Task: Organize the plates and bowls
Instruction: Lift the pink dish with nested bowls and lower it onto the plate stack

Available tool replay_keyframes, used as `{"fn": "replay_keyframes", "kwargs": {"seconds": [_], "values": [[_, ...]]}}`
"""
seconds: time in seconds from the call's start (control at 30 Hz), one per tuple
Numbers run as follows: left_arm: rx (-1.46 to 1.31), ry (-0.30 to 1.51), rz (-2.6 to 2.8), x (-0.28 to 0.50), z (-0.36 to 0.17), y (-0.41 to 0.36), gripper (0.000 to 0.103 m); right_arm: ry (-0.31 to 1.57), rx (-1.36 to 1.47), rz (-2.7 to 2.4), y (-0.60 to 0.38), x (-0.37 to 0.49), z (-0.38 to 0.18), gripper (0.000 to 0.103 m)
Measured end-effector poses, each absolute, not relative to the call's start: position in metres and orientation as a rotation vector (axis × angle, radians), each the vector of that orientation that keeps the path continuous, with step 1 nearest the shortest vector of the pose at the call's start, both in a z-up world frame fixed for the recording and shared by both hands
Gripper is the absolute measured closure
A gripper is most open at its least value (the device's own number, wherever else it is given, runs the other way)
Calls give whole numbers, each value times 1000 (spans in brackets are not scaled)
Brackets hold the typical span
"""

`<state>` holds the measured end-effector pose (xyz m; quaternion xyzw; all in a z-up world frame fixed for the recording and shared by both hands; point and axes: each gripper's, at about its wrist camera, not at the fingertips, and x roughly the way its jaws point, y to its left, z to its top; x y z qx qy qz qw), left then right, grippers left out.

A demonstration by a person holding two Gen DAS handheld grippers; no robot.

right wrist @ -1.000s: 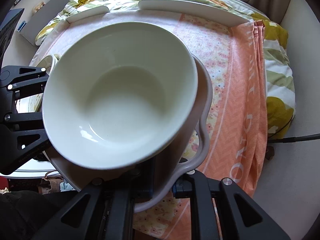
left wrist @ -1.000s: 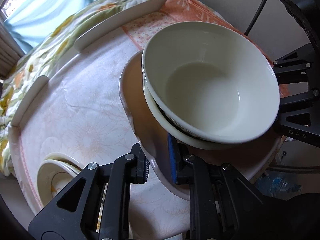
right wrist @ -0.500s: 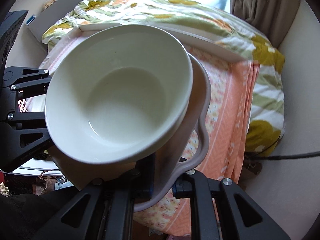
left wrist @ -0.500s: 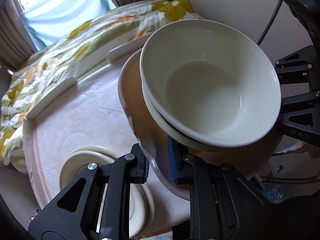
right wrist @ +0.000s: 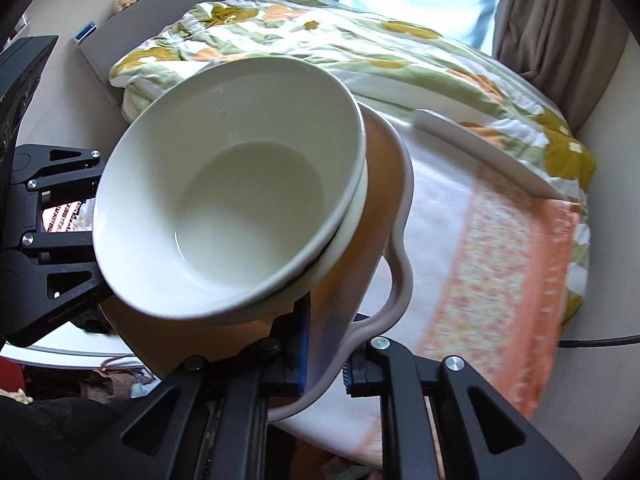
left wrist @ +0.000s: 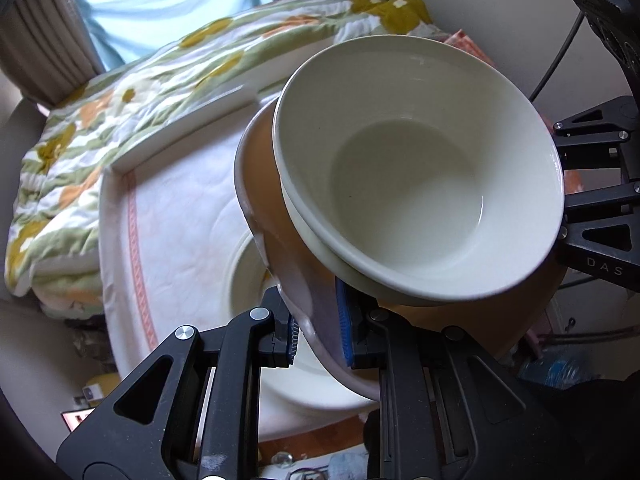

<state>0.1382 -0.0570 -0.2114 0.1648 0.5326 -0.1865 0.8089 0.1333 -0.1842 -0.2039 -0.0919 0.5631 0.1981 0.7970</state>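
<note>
Stacked bowls [left wrist: 420,184] riding a wavy-rimmed plate [left wrist: 260,184], left tongs [left wrist: 318,330] and right tongs [right wrist: 326,354] pinching its opposite edges, possibly another plate [left wrist: 244,272] on the desk [left wrist: 180,208] below.

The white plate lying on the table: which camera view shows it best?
The left wrist view. There the white plate lies on the table, partly hidden behind the wavy tray and the left gripper. The right wrist view does not show it: the bowls and tray block that side.
</note>
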Motion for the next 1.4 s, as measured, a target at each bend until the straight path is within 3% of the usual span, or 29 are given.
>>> {"fn": "replay_keyframes", "kwargs": {"seconds": [0.47,0.77,1.4], "values": [[346,1220,-403,138,-264,1,89,1251,-116,366,-114,127,-250,90],[399,1203,-410,132,-270,-9,89,1265,-54,323,-123,123,-267,90],[436,1181,-378,128,-255,-4,84,1242,-4,296,-134,117,-247,90]]}}
